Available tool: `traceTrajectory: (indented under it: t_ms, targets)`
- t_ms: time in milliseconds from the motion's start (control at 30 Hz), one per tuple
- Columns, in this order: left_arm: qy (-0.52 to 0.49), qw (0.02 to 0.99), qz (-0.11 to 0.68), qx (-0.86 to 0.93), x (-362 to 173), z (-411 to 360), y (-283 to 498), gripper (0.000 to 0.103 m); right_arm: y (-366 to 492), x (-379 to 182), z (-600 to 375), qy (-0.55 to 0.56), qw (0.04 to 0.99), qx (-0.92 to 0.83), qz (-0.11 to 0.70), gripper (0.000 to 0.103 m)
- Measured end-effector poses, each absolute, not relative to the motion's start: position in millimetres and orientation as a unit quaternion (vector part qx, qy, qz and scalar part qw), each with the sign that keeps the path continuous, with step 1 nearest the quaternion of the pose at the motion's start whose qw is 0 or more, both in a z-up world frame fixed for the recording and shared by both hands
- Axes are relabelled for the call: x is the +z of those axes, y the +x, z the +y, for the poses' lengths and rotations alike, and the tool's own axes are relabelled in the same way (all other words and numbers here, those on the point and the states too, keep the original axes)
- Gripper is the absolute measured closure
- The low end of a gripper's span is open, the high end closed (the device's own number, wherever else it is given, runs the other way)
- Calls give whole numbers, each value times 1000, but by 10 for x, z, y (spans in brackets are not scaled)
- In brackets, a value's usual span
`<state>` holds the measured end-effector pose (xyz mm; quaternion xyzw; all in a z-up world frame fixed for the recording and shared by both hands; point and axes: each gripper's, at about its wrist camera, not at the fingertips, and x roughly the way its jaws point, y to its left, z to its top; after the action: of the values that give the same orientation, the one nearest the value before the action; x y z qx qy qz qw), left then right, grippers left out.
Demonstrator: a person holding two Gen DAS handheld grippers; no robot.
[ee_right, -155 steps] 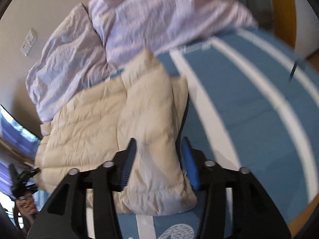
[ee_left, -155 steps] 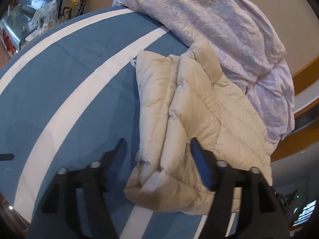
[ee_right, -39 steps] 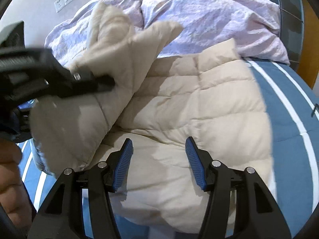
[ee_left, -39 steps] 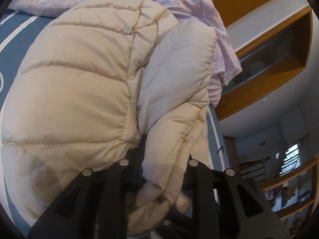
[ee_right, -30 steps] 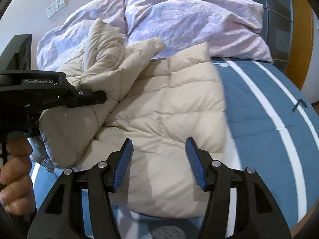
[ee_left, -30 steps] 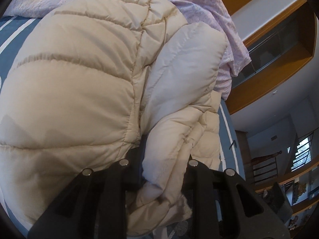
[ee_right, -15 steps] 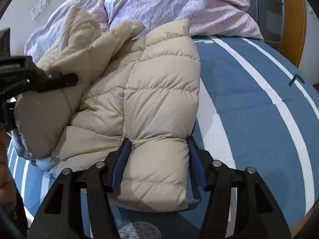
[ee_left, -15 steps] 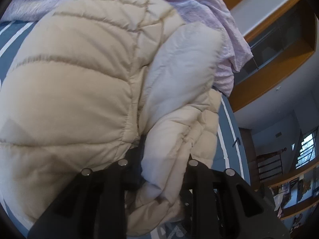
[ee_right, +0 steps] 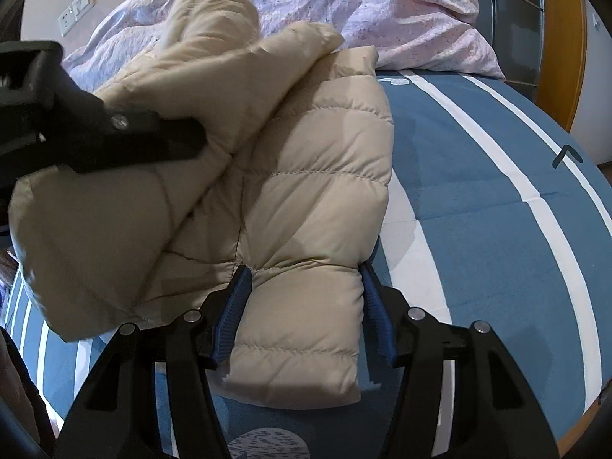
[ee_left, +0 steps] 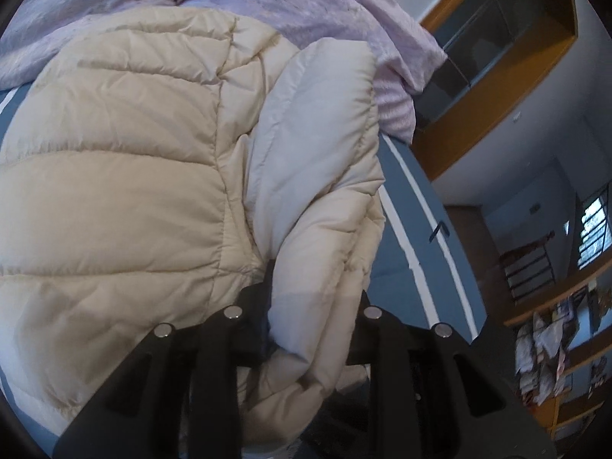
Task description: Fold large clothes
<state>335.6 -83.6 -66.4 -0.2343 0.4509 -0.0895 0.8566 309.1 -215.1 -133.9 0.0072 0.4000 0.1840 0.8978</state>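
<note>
A cream quilted puffer jacket (ee_right: 313,191) lies on a blue bed cover with white stripes (ee_right: 478,199). My left gripper (ee_left: 313,306) is shut on a thick fold of the jacket (ee_left: 114,176) and holds that side lifted over the rest; it shows as a black arm at the left of the right wrist view (ee_right: 114,134). My right gripper (ee_right: 304,306) is open, its blue-padded fingers (ee_right: 237,298) on either side of the jacket's near bottom corner, which lies on the bed.
A crumpled lilac duvet (ee_right: 382,11) is piled at the head of the bed, behind the jacket. A wooden frame (ee_left: 497,76) and a room beyond lie to the right. The bed's near edge (ee_right: 573,420) is at the lower right.
My left gripper has carried the lifted fold of the jacket further over the rest. My right gripper has moved forward and down until its open fingers straddle the jacket's near corner.
</note>
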Motion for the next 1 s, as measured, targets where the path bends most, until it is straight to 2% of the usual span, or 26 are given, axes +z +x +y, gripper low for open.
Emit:
traceTrajectory:
  t_ms: [67, 167, 267, 400, 467, 700, 1000]
  targets:
    - [-230, 858, 450, -88, -649, -846, 3354, 76, 3087, -1339, -2150, 7, 898, 184, 400, 45]
    - [-226, 861, 449, -83, -609, -836, 3310, 65, 3088, -1341, -2151, 8, 898, 184, 400, 44]
    - [-221, 864, 445, -78, -531, -821, 3234, 46, 3083, -1339, -2158, 12, 897, 184, 402, 44]
    - [-203, 878, 429, -67, -356, -775, 3061, 35, 3089, -1328, -2184, 22, 894, 184, 407, 43]
    - [-194, 885, 420, -58, -266, -717, 2945, 30, 3092, -1320, -2206, 29, 893, 179, 412, 39]
    - [-169, 910, 379, 2, -25, -289, 2590, 25, 3048, -1263, -2305, 46, 894, 164, 415, 36]
    - [-185, 891, 403, 102, -440, 452, 2431, 25, 2973, -1079, -2504, 43, 910, 131, 392, 36]
